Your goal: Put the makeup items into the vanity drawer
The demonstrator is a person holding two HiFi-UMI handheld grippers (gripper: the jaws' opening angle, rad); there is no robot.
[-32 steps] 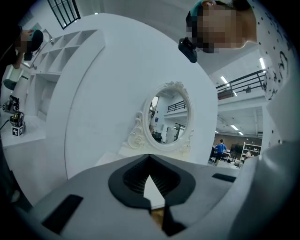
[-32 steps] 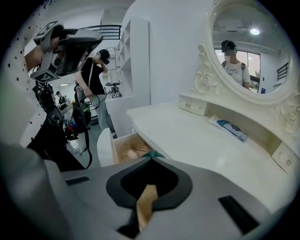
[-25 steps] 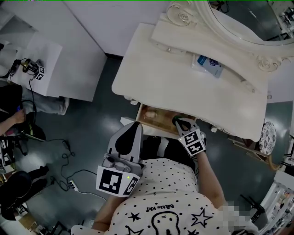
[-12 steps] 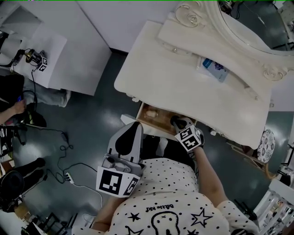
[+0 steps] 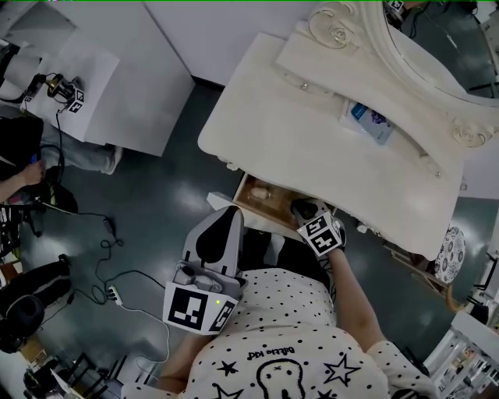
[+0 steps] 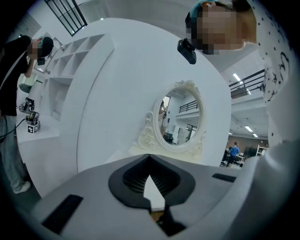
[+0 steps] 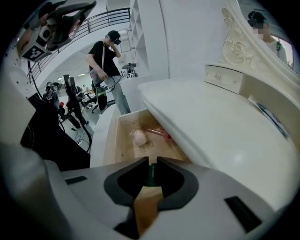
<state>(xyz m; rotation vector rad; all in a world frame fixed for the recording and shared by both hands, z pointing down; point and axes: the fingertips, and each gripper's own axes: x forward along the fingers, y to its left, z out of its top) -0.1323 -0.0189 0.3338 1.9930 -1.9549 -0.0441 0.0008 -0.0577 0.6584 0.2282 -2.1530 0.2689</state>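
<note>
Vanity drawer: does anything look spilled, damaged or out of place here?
Nothing stands out. The open drawer holds a pale round item and a pink stick, lying loose but not spilled. The right gripper holds a slim green item over it.

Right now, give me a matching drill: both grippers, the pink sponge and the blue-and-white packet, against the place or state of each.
Things:
1. left gripper
2. right gripper
3. pale pink makeup sponge
4. blue-and-white packet

Places or states:
A. lies on the vanity top, beside the mirror frame
B. lies in the open drawer
C. shut on a slim green item, at the drawer
D. shut, holding nothing

Pairs: 1-D, 2-C, 3-B, 4-A
</note>
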